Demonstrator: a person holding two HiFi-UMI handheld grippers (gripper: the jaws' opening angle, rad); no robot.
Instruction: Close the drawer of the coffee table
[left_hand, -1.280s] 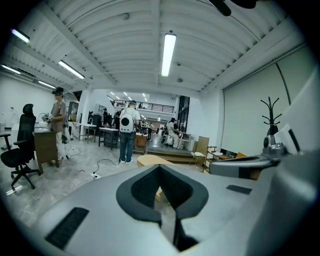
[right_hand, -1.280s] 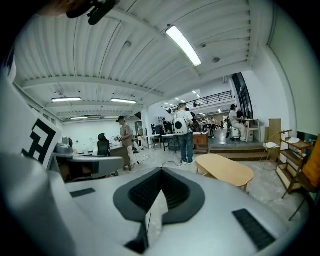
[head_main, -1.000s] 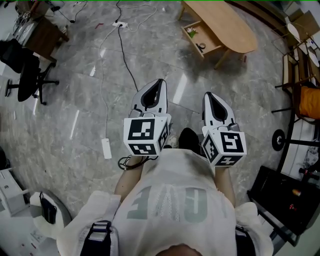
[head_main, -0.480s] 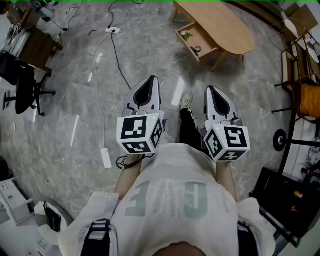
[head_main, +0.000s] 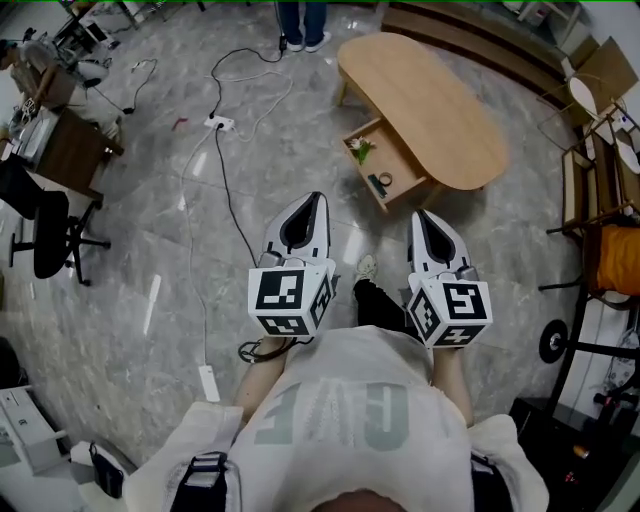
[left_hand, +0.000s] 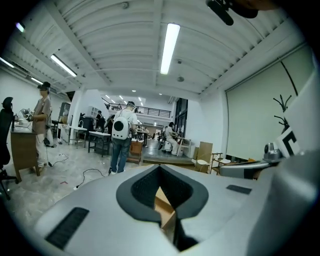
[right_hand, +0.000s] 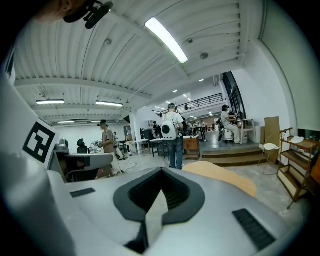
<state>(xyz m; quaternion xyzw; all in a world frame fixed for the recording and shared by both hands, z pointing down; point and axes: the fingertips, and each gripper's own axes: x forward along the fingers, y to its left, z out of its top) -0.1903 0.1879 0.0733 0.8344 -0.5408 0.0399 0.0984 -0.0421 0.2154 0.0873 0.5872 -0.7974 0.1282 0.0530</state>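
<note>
The oval wooden coffee table (head_main: 440, 105) stands ahead on the marble floor. Its drawer (head_main: 383, 166) is pulled out toward me, with a small green plant and a dark ring-shaped item inside. My left gripper (head_main: 318, 198) and right gripper (head_main: 418, 215) are held side by side in front of my body, both pointing toward the table, both shut and holding nothing. They are still a good way short of the drawer. In the left gripper view, the left gripper (left_hand: 160, 168) shows a sliver of wood past its tips. The table top (right_hand: 225, 178) lies ahead in the right gripper view, beyond the right gripper (right_hand: 162, 171).
A black cable and power strip (head_main: 219, 122) run across the floor to the left. An office chair (head_main: 48, 234) and a desk (head_main: 62, 142) stand far left. Wooden shelving (head_main: 592, 185) lines the right. A person's legs (head_main: 300, 24) stand beyond the table.
The table and open drawer have come nearer and lower in the head view. Both grippers have travelled forward with me, side by side, staying shut.
</note>
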